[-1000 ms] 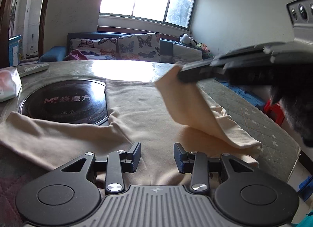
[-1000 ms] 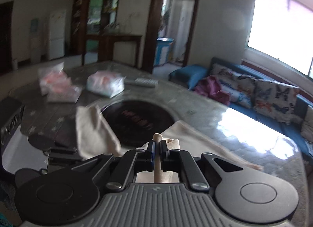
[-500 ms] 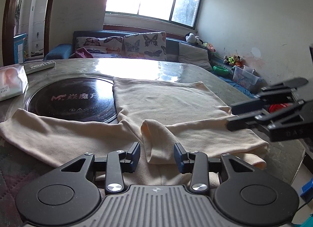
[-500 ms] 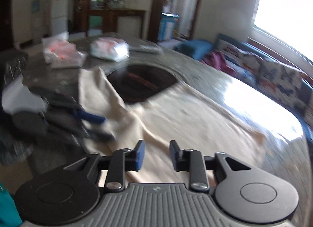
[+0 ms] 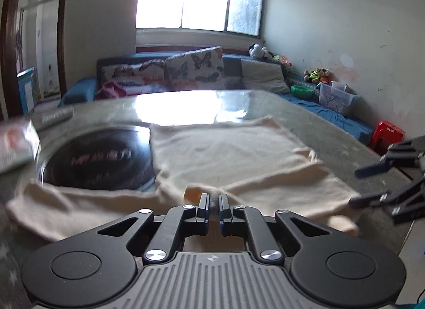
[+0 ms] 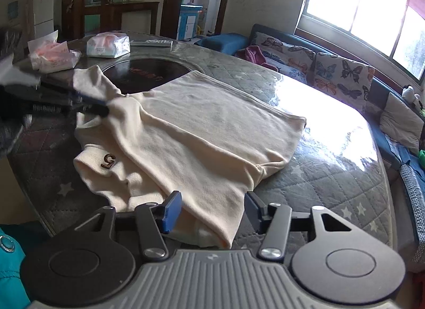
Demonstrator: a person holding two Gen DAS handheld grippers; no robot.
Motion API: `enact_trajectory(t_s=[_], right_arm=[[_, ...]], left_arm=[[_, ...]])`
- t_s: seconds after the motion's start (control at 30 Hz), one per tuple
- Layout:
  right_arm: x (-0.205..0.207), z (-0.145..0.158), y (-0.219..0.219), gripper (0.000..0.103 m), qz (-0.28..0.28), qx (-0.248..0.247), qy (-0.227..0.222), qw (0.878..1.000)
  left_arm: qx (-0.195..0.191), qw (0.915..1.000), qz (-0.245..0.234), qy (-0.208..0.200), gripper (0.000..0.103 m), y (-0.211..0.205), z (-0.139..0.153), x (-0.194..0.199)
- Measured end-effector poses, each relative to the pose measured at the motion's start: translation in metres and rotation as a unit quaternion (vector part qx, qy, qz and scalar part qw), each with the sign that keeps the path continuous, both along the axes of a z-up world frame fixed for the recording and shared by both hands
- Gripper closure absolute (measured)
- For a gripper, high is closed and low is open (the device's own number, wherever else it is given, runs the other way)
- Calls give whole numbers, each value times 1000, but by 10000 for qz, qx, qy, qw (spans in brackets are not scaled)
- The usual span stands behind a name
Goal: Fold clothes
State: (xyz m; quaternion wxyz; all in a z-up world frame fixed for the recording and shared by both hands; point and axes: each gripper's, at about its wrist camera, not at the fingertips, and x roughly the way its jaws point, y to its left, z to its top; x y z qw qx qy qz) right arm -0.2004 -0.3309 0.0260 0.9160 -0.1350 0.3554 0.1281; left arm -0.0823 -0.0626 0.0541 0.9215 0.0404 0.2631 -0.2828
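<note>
While our left gripper (image 5: 212,204) pinches the shirt (image 6: 202,128) and our right gripper (image 6: 212,209) opens empty, pulling could undo our fold.

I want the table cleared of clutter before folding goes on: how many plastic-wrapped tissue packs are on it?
2. One pack lies at the far edge beside the remote; the other lies left of it, near the dark round hob. More may sit out of view.

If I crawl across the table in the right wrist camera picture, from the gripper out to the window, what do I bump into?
Right gripper, jaws opening over the hem → cream shirt → bare shiny table → butterfly cushions on the blue sofa → window.
</note>
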Motion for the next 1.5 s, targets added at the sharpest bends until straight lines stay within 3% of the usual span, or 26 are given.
enact_trajectory(t_s=[0.1, 0.37, 0.63, 0.83, 0.9, 1.0, 1.2, 1.37, 1.5], right_arm=[[0, -4, 4, 37, 50, 27, -98, 9999], [10, -15, 10, 37, -93, 34, -418, 9991], [11, -30, -9, 37, -759, -238, -619, 9949], [1, -31, -33, 34, -1209, -108, -652, 9905], [-1, -29, -40, 34, -1236, 148, -618, 9903], [3, -31, -40, 34, -1245, 154, -609, 9902], [2, -37, -33, 34, -1553, -505, -764, 9836], [-5, -40, -41, 33, -1651, -398, -723, 9828], [-9, -39, -44, 33, -1581, -351, -698, 9843]], left_arm=[[-84, 9996, -176, -210, 96, -15, 28, 8], [-190, 9932, -867, -746, 96, -76, 93, 21], [-302, 9848, -1329, -1076, 96, -118, 123, 19], [-329, 9833, -1418, -1095, 96, -118, 116, 17], [-289, 9843, -1392, -1042, 96, -117, 112, 20], [-307, 9849, -1378, -1003, 96, -115, 111, 22], [-366, 9845, -1376, -1026, 96, -101, 108, 19], [-437, 9907, -1106, -665, 96, -69, 75, 16], [-300, 9962, -804, -132, 96, -38, 33, 12]])
